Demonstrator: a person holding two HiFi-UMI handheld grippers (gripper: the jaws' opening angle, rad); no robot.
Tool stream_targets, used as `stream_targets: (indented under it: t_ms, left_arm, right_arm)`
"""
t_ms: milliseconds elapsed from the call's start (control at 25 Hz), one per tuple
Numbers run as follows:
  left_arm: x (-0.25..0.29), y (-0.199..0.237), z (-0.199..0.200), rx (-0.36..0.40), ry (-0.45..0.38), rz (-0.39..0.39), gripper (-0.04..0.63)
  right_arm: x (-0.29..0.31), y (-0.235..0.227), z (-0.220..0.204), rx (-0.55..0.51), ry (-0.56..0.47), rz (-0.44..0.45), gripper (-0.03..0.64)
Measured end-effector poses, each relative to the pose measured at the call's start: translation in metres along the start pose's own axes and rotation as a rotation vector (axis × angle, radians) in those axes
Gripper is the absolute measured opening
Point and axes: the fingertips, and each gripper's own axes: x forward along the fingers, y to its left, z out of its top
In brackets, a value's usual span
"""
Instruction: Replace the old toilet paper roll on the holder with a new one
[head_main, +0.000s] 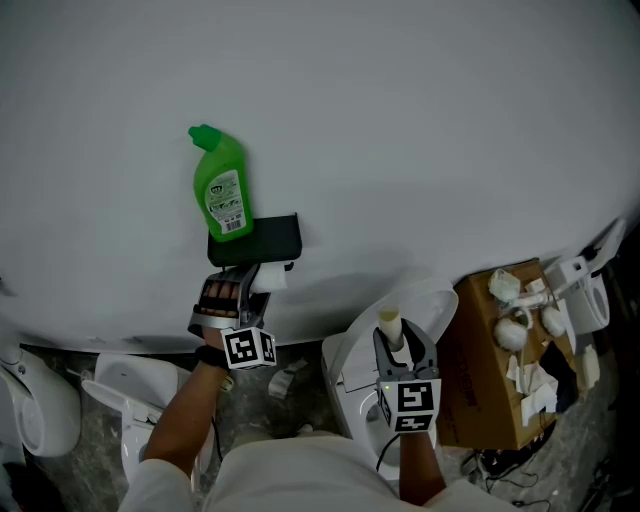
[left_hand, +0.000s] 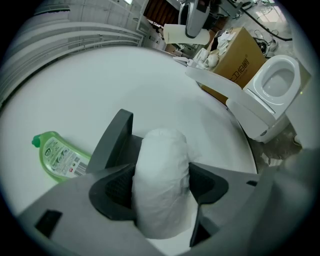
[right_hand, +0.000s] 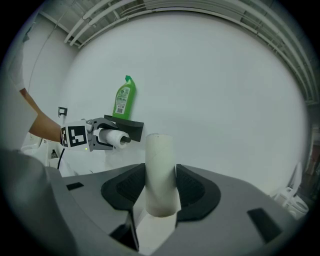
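While the fingers (left_hand: 114, 192) of my left gripper (left_hand: 161, 187) are clenched on the new roll (left_hand: 161, 160), their dark pads pressing into its soft white sides, the fingers (right_hand: 197, 187) of my right gripper (right_hand: 160, 190) are closed just as firmly on the bare cardboard tube (right_hand: 160, 160), which stands upright between them. That tube looks to me like the core of the old roll, so I judge the first half of the job done: the spent one is off the holder (right_hand: 131, 127) and in my right gripper.

From my right gripper's view the new roll sits directly under the black shelf of the holder, against the white wall (head_main: 420, 130). A dark spindle end (right_hand: 126, 139) shows at the roll's far face. I read that as the roll threaded onto the spindle or very nearly so; I cannot tell whether it is fully seated. What is left, as I see it, is to settle the roll home if it needs it, release my left fingers, and put the empty tube somewhere.

On top of the shelf stands a green bottle (head_main: 222, 185), upright and clear of my grip. Further out, my right gripper hovers above a white toilet (head_main: 435, 300), well apart from the holder, and a cardboard box (head_main: 490, 370) of clutter stands beyond it on the right.
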Motion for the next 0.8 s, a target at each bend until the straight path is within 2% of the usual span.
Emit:
stream_targets:
  t_ms: [160,360,560,680,800]
  left_arm:
    - [-0.004,0.003,-0.011,-0.022,0.011,-0.009,0.310]
    - [-0.008,0.003,-0.014,-0.039,-0.016,-0.042,0.311]
    - [-0.028,0.000,-0.001,-0.198,-0.069,-0.208,0.371]
    - [-0.049,0.007,0.002,-0.287,-0.108,-0.224,0.387]
    - [-0.063,0.016,-0.003,-0.328,-0.137,-0.210,0.387]
  right_arm:
    - [-0.005,0.008,0.002,-0.005,0.007,-0.006,0.189]
    - [-0.013,0.020,0.006,-0.005,0.013,-0.020,0.189]
    - [-0.028,0.030,0.008,-0.003,0.025,-0.039,0.190]
    - [-0.032,0.036,0.007,-0.005,0.042,-0.048,0.190]
    - [-0.033,0.050,0.011,-0.012,0.053,-0.037,0.190]
